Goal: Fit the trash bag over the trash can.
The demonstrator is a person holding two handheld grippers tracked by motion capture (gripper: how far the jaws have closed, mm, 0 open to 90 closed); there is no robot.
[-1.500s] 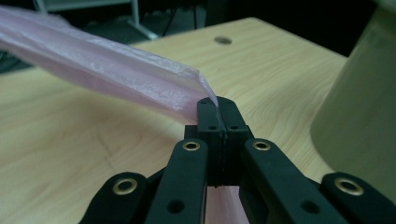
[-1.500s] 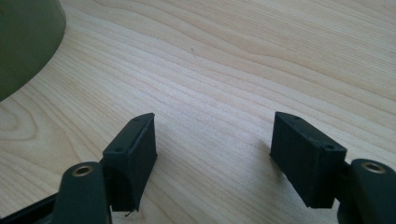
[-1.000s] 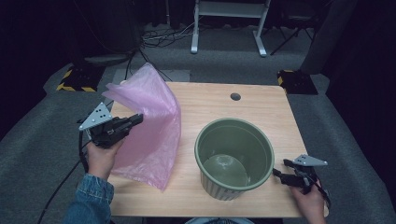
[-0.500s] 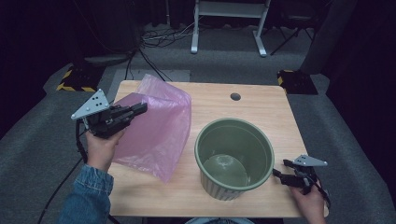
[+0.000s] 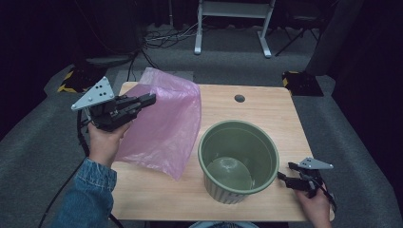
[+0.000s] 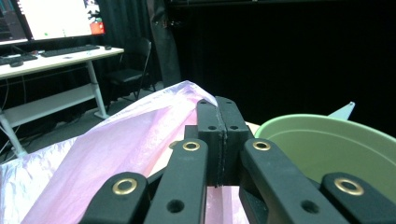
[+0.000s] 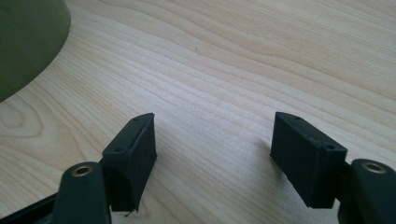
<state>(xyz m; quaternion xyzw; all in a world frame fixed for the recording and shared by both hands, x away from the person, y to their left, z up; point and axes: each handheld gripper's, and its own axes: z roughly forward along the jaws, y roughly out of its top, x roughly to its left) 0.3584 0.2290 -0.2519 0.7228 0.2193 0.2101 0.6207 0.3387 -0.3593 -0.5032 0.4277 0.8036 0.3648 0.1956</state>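
Observation:
A translucent pink plastic bag (image 5: 164, 126) hangs above the left half of the wooden table (image 5: 266, 114). My left gripper (image 5: 149, 99) is shut on the bag's upper edge and held level above the table. In the left gripper view the jaws (image 6: 217, 105) are pressed together with the pink bag (image 6: 116, 149) draped to their left. A round green bin (image 5: 228, 192) stands upright and empty right of centre; its rim (image 6: 327, 140) lies just past the left jaws. My right gripper (image 5: 281, 176) rests low beside the bin's right side, open with nothing between its fingers (image 7: 215, 135).
A small round hole (image 5: 239, 98) is in the table near its far edge. A white desk frame (image 5: 233, 19) and cables lie on the floor beyond. The bin's wall (image 7: 28, 42) sits to the left of the right gripper.
My left gripper has risen and shifted right with the pink bag, which now hangs higher and nearer the bin. The right gripper and the bin have not moved.

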